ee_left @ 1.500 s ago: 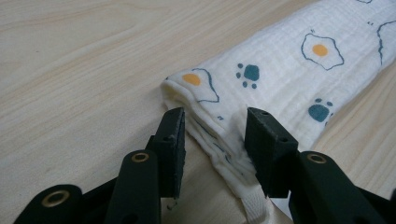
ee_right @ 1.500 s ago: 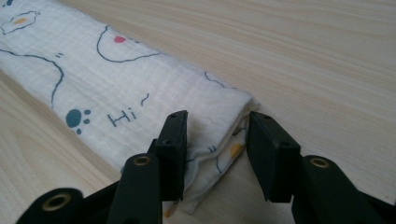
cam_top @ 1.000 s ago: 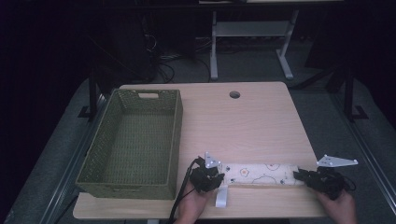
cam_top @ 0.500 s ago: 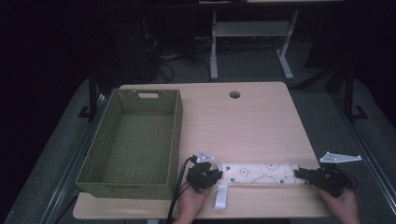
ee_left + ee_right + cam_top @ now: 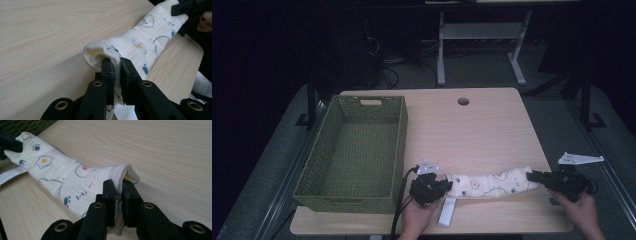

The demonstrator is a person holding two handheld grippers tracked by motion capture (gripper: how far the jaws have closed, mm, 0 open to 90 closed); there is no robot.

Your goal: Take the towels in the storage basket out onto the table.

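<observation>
A cream cloth (image 5: 492, 184) printed with fried eggs and paw prints lies rolled into a long strip near the table's front edge. My left gripper (image 5: 446, 185) is shut on its left end; its jaws have just been closing, with a fold of the cloth (image 5: 140, 42) pinched between them (image 5: 117, 66). At the other end, my right gripper (image 5: 532, 176) is shut on the cloth (image 5: 62, 175), whose edge is squeezed between the jaws (image 5: 118, 187). The strip is stretched between the two grippers.
A green woven basket (image 5: 402, 135) stands empty on the left of the wooden table (image 5: 472, 130). A white strap (image 5: 446, 212) hangs from the cloth's left end over the table's front edge. A round cable hole (image 5: 463, 101) sits near the far edge.
The left jaws have closed on the cloth's left end. The right gripper has risen slightly with its end, and the strip is pulled straighter.
</observation>
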